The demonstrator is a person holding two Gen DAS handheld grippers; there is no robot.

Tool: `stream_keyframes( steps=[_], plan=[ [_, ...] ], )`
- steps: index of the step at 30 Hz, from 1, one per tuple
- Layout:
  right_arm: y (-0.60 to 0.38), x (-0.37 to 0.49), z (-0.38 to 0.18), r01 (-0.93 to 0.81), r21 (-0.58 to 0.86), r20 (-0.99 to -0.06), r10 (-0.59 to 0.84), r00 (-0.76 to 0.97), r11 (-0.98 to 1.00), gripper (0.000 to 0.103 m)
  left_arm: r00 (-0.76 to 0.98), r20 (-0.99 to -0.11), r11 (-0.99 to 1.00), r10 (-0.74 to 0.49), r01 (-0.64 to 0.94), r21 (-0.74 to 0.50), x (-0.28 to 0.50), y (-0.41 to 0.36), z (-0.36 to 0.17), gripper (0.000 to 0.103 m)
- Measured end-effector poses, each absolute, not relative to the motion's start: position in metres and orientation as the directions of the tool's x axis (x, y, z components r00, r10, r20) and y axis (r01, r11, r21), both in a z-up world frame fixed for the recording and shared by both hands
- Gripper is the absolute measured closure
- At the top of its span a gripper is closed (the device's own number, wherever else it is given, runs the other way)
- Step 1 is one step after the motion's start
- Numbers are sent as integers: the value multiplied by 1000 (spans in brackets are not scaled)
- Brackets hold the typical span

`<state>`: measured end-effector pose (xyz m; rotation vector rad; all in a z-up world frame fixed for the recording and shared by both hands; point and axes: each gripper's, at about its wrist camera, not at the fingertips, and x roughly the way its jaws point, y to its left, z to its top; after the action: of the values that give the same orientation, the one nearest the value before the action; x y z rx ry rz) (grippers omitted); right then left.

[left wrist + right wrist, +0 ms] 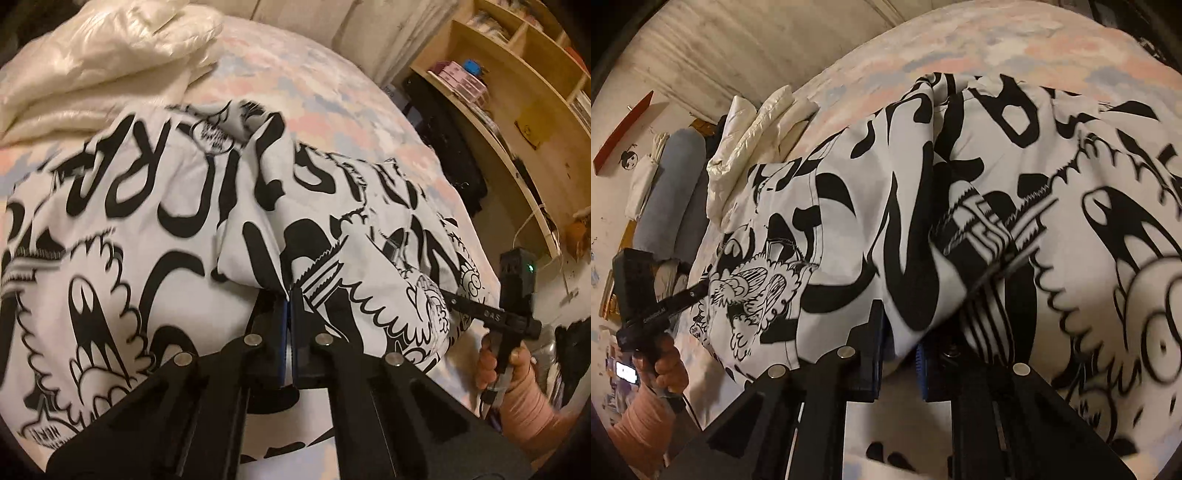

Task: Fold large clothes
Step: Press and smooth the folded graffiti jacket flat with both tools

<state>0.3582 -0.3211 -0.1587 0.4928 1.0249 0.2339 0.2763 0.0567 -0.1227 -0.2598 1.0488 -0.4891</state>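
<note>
A large white garment (pixel 155 221) with bold black graffiti print lies rumpled across the bed. My left gripper (pixel 289 295) is shut, its pads pinching a folded edge of the cloth near the striped patch. In the right wrist view my right gripper (pixel 899 332) is shut on a bunched fold of the same garment (pixel 1089 184), with cloth filling the narrow gap between the fingers. Each view also shows the other tool: the right gripper (pixel 454 301) reaches into the garment's right side, held by a hand (pixel 517 365). The left gripper (pixel 701 286) meets the cloth's left edge.
The bed carries a pastel pink and blue sheet (pixel 332 92), with a cream duvet (pixel 110 48) heaped at its far end. Wooden shelves (pixel 517 92) with boxes stand beside the bed. A grey bolster (pixel 672 192) lies against the wall.
</note>
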Motion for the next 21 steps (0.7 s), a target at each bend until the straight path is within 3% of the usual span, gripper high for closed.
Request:
stream_keyframes(
  steps=[4,6,7,10,15,21],
  plan=[
    [-322,341,-150,68,536,-734,425,530,841,55,400,-774,871,-490,255,-420,276,58,-128,103],
    [-325,327,-144,61,539,-720,422,551,840,51,396,-783,876,-480,269,-400,275,55,-128,103],
    [-318,326,-142,52,532,-716,416,560,845,52,394,-788,879,-472,278,-388,275,53,-129,103],
    [-296,327,-139,19,412,-757,331,563,911,99,399,-820,902,-410,310,-301,277,43,-133,103],
    [-258,317,-140,-35,250,-813,229,535,968,99,410,-842,918,-349,329,-221,270,33,-138,103],
    [-253,303,-119,-10,243,-826,213,523,970,89,443,-846,937,-295,307,-166,261,33,-126,103]
  ],
)
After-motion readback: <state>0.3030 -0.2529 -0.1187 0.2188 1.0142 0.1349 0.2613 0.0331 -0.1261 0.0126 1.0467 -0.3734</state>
